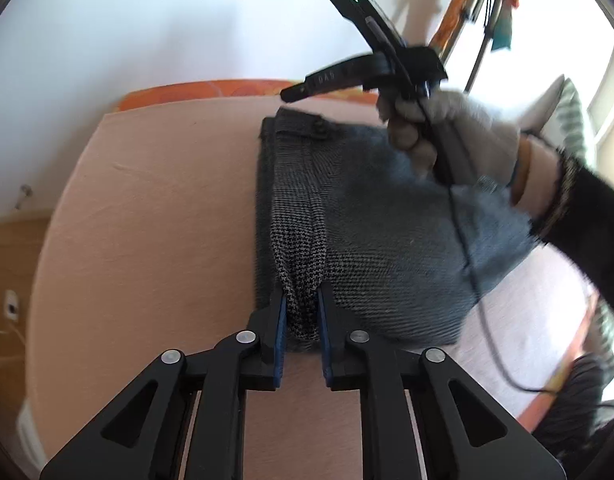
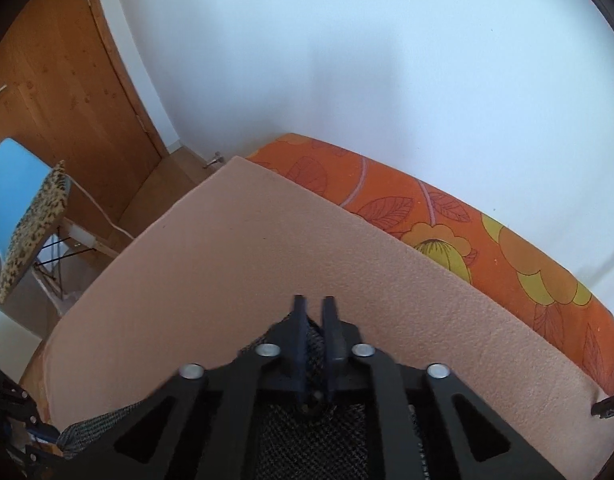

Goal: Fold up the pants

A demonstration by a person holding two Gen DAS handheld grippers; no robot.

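Observation:
The grey houndstooth pants (image 1: 387, 248) lie folded on a peach blanket (image 1: 147, 220). At their near edge my left gripper (image 1: 301, 312) is shut on a raised ridge of the cloth, the blue pads pressing it from both sides. A gloved hand (image 1: 467, 132) holds the right tool over the pants' far end, and its fingertips are hidden in the left wrist view. In the right wrist view my right gripper (image 2: 315, 320) is shut, with dark woven cloth pinched low between its fingers. More of the pants (image 2: 91, 428) shows beneath it.
The blanket (image 2: 267, 240) covers a bed with an orange floral cover (image 2: 507, 248) against a white wall. A blue chair (image 2: 11, 200) and a wooden door (image 2: 59, 80) are to the left. A black cable (image 1: 479, 300) hangs across the pants.

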